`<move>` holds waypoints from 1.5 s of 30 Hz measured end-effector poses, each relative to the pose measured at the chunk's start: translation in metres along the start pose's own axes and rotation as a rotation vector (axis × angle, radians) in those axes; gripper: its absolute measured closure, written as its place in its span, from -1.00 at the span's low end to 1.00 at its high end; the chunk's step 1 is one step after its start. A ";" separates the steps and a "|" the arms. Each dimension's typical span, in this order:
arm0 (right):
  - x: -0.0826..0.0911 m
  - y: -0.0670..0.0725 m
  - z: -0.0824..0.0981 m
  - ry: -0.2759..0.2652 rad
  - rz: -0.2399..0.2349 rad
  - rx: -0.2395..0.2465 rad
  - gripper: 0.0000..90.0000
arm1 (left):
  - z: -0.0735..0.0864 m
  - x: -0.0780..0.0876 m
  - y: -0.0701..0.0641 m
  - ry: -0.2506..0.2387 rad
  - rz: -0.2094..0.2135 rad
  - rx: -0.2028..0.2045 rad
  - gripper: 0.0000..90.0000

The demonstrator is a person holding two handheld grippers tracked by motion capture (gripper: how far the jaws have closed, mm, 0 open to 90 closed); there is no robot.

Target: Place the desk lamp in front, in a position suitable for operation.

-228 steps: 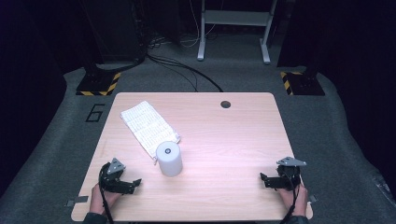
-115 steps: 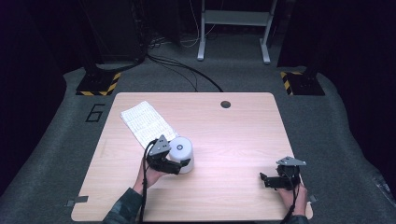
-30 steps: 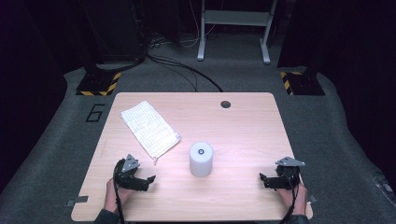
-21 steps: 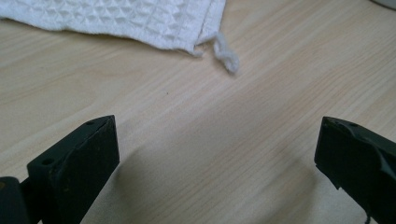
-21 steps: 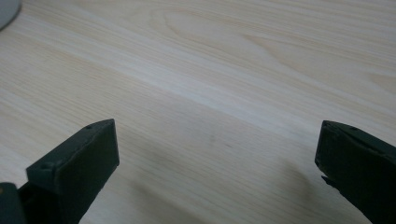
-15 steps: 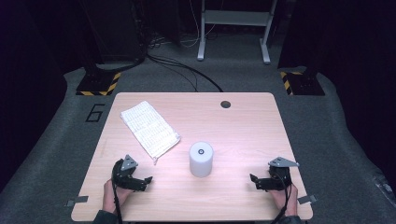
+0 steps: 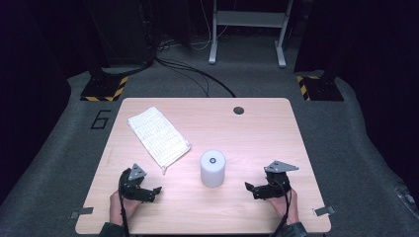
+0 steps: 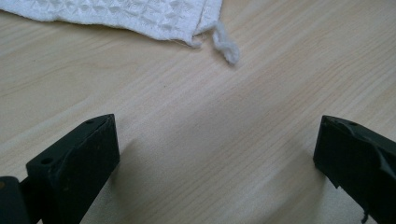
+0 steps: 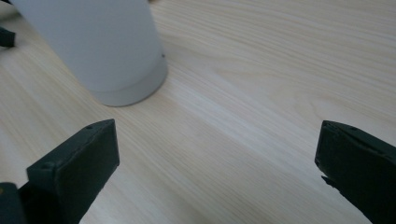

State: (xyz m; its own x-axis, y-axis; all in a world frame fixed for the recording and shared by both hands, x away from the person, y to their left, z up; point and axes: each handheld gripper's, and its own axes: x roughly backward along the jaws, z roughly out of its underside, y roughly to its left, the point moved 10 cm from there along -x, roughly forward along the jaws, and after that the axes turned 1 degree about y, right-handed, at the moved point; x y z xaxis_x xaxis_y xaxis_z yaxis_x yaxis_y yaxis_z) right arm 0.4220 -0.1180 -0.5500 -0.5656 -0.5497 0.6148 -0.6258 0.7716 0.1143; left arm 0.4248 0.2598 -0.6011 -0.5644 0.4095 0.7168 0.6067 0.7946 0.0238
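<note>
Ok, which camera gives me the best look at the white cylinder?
The high view: the white cylinder stands whole and upright on the table, between the two grippers, its round top visible. The right gripper view catches just its lower side and base at the upper left, cropped. The left gripper view faces the white cloth instead.

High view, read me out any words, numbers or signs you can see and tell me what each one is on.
"6": a large dark numeral on the grey floor mat, just left of the table.
Yellow and black hazard stripes, without words, edge the two dark stand bases on the floor.
The white cylinder and the white cloth show no readable text.
</note>
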 end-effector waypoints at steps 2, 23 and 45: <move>-0.003 0.007 -0.005 -0.001 -0.015 0.029 -1.00 | 0.000 0.000 0.000 -0.005 -0.005 0.001 -1.00; -0.051 0.074 -0.058 -0.007 -0.167 0.168 -1.00 | 0.000 0.000 0.000 -0.005 -0.006 0.001 -0.99; -0.082 0.086 -0.075 -0.010 -0.160 0.188 -1.00 | 0.000 0.000 0.000 -0.007 -0.005 0.001 -0.99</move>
State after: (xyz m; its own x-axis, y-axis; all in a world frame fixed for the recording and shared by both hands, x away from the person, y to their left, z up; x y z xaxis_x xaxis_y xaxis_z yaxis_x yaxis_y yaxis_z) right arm 0.4549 0.0170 -0.5318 -0.4558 -0.6640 0.5927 -0.7963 0.6017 0.0618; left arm 0.4253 0.2595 -0.6010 -0.5711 0.4085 0.7120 0.6033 0.7971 0.0266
